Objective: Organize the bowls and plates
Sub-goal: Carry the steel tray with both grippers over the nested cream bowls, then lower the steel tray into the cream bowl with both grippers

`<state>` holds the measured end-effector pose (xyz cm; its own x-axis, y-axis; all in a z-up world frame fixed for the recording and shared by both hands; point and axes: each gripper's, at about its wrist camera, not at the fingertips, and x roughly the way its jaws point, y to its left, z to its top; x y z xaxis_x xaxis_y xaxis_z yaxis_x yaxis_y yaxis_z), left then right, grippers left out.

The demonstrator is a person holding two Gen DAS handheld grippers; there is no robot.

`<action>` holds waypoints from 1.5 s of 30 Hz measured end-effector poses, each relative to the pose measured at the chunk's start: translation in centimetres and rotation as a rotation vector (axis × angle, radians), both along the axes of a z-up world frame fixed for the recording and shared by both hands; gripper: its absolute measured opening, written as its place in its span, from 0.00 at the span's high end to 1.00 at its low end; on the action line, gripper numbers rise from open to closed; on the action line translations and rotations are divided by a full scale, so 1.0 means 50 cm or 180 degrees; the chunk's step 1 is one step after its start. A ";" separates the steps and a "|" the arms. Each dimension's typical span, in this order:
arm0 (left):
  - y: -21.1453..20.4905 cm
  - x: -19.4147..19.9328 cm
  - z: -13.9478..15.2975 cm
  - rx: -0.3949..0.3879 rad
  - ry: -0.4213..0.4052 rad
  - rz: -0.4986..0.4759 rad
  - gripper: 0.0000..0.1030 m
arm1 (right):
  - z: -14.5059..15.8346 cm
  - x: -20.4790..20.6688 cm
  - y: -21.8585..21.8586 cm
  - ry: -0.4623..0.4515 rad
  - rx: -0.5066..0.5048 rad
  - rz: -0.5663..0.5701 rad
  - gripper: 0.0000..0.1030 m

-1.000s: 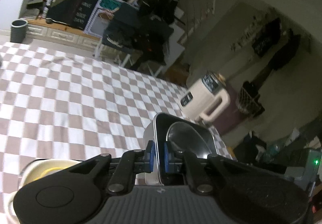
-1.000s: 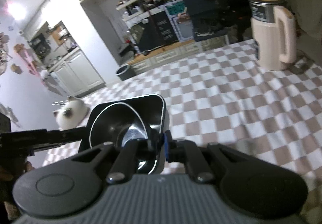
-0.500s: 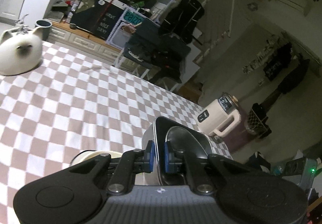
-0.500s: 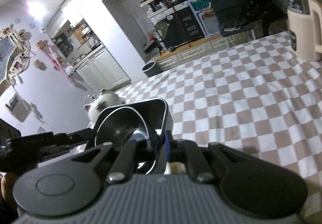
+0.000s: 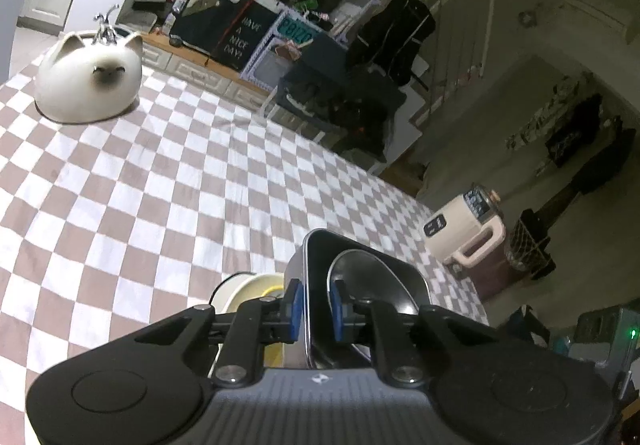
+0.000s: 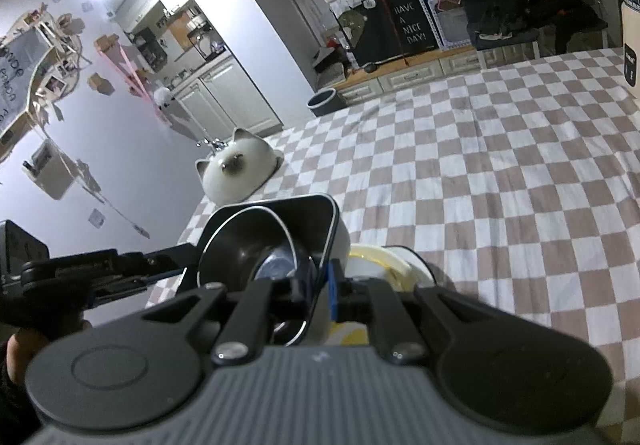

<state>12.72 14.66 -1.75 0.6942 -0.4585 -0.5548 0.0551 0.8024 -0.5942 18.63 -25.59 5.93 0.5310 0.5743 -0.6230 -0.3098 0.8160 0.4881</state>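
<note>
Nearest, bottom centre of the left wrist view: left claw (image 5: 313, 305) clamped on the near wall of a dark square dish (image 5: 404, 277), one blue pad outside, one inside, so pinching the rim rather than cupping the body. Same dish at lower centre-left of the right wrist view, gripped there by the right claw (image 6: 320, 291) on the opposite rim. Two grips on opposite walls, probably to keep the dish level and steady while carried.

Nested inside the dish: a shiny metal bowl (image 5: 372, 277), tilted against the walls, apparently stacked there so both travel together.

Just beyond and beneath, lower centre in both views: a cream bowl with yellow inside (image 6: 380, 263), partly hidden by the dish and claws. Hard to tell whether touching or apart; seemingly the next layer of a stack, the dish held over it for lowering.

Underneath everything: the worktop (image 5: 160, 185) under a brown-and-white checked cloth, filling the middle of both frames.

Farther, upper left of the left view and left of centre in the right: a white cat-faced ornament (image 5: 88, 79) near the cloth's far edge, well apart from the stack.

At the right side of the left view: a cream appliance with a handle (image 5: 464, 229) near the far corner.

Farthest, top of frame: a cluttered dark shelf area with a "HAVE A NICE DAY" sign (image 6: 410, 25).
</note>
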 end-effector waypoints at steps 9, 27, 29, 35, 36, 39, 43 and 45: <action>-0.032 0.026 -0.030 0.0190 0.0214 -0.0163 0.83 | -0.020 0.001 0.009 0.0163 -0.0197 -0.0083 0.90; -0.042 0.047 -0.071 0.0389 0.0432 -0.0181 0.80 | -0.051 0.014 0.059 0.0368 -0.0559 -0.0044 0.89; -0.046 0.049 -0.074 0.0417 0.0445 -0.0198 0.80 | -0.054 0.015 0.061 0.0380 -0.0592 -0.0040 0.89; -0.054 0.054 -0.081 0.0476 0.0488 -0.0221 0.80 | -0.058 0.018 0.062 0.0396 -0.0650 -0.0033 0.88; -0.054 0.054 -0.082 0.0477 0.0491 -0.0223 0.80 | -0.058 0.019 0.062 0.0400 -0.0654 -0.0035 0.88; -0.054 0.055 -0.085 0.0483 0.0504 -0.0229 0.79 | -0.058 0.021 0.065 0.0418 -0.0677 -0.0035 0.88; -0.055 0.057 -0.090 0.0498 0.0530 -0.0227 0.79 | -0.064 0.024 0.071 0.0440 -0.0737 -0.0019 0.88; -0.057 0.058 -0.089 0.0511 0.0529 -0.0228 0.79 | -0.065 0.025 0.073 0.0445 -0.0762 -0.0015 0.88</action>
<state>15.62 11.79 -6.21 0.5563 -0.3999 -0.7284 0.0274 0.8849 -0.4649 19.89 -21.91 2.66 0.4325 0.3996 -0.8082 -0.2490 0.9145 0.3189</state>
